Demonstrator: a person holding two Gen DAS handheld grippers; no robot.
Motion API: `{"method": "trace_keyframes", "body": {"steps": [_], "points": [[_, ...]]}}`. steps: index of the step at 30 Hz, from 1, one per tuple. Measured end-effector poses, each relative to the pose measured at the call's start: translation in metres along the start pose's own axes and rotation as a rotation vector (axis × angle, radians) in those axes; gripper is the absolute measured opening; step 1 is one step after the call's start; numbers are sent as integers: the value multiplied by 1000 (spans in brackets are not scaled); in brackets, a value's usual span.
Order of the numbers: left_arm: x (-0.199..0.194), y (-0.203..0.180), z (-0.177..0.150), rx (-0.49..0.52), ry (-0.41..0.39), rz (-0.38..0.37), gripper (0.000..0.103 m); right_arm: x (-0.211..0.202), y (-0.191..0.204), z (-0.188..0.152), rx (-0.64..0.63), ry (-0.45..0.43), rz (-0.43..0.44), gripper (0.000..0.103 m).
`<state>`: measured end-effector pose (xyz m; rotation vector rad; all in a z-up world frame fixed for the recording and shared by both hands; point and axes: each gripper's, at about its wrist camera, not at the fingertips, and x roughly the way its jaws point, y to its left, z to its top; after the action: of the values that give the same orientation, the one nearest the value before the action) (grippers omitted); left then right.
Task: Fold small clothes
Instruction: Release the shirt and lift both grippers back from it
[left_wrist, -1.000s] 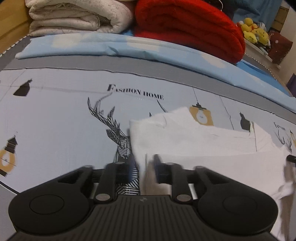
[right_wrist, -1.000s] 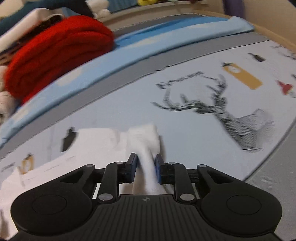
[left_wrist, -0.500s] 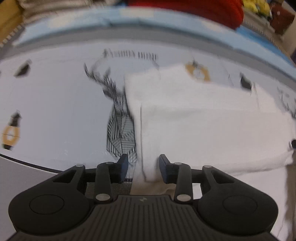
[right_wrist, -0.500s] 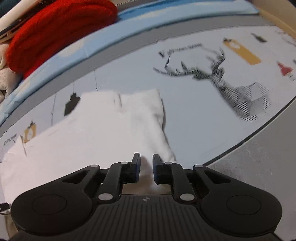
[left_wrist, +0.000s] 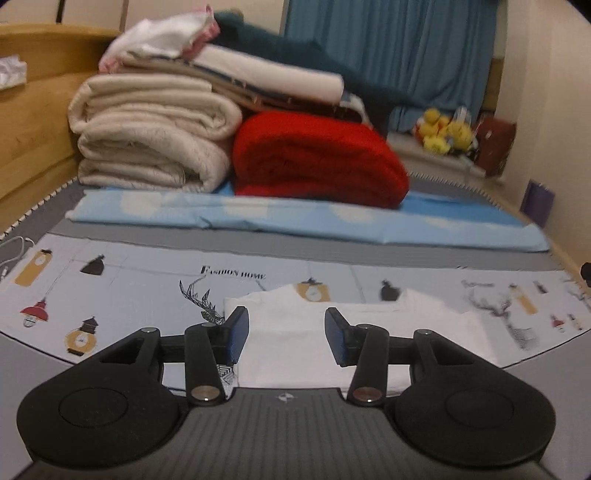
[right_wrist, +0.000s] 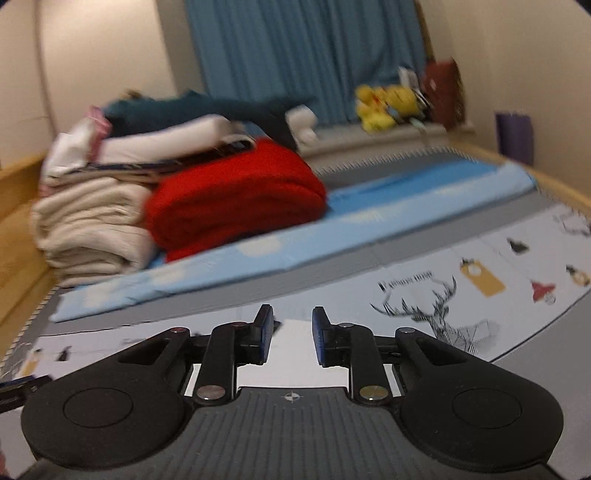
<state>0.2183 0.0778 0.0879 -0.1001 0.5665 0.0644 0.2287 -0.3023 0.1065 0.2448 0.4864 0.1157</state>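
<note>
Mostly, the left wrist view is sharp enough to read while the right wrist view is smeared by motion blur. At the far left of the left view a white cable (left_wrist: 13, 248) runs off the frame edge, so its ends cannot be seen. Further right stands a stack of cream quilts (left_wrist: 147, 144) with other folded bedding on top, its layers hard to separate, and beside it a folded red blanket (left_wrist: 317, 158) resting on a light blue sheet (left_wrist: 295, 218). On the printed bedspread (left_wrist: 110, 291) the words "FASHION HOME" can be read above a line-drawn deer; the same lettering in the right view is too blurred to read. The white garment (left_wrist: 295, 339) lies flat on the bedspread, folded, its near edge hidden behind the left gripper (left_wrist: 286, 332), whose jaws are opening and stand apart above the cloth with nothing pressed between them. Yellow plush toys (left_wrist: 443, 134) sit at the far right by the blue curtain (left_wrist: 388, 55), too small to identify. In the right view only a sliver of the garment (right_wrist: 291, 328) shows between the fingers of the right gripper (right_wrist: 291, 338); its jaws are opening too, apart and gripping nothing.
</note>
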Motion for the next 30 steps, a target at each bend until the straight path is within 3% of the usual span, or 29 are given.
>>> {"method": "trace_keyframes", "body": {"steps": [5, 9, 12, 14, 16, 19, 21, 24, 28, 30], "points": [[-94, -4, -38, 60, -105, 6, 73, -70, -19, -26, 18, -2, 5, 30], [-146, 1, -96, 137, -146, 0, 79, -102, -35, -66, -8, 27, -46, 30], [-154, 5, -143, 173, -92, -12, 79, -105, -43, -103, -39, 65, -110, 30], [-146, 11, -165, 178, -9, 10, 76, -98, -52, -126, -15, 125, -147, 30], [-136, 18, -175, 122, 78, 41, 72, -91, -58, -138, 51, 203, -165, 30], [-128, 27, -178, 106, 95, 69, 71, -87, -58, -144, 68, 212, -159, 29], [-120, 35, -177, 94, 112, 94, 67, -87, -56, -146, 48, 205, -185, 29], [-112, 54, -176, -4, 166, 93, 51, -86, -63, -151, 84, 224, -197, 29], [-93, 79, -175, -104, 277, 75, 13, -78, -79, -158, 138, 283, -229, 29], [-86, 90, -175, -158, 325, 71, 12, -71, -86, -165, 171, 328, -242, 29]]}}
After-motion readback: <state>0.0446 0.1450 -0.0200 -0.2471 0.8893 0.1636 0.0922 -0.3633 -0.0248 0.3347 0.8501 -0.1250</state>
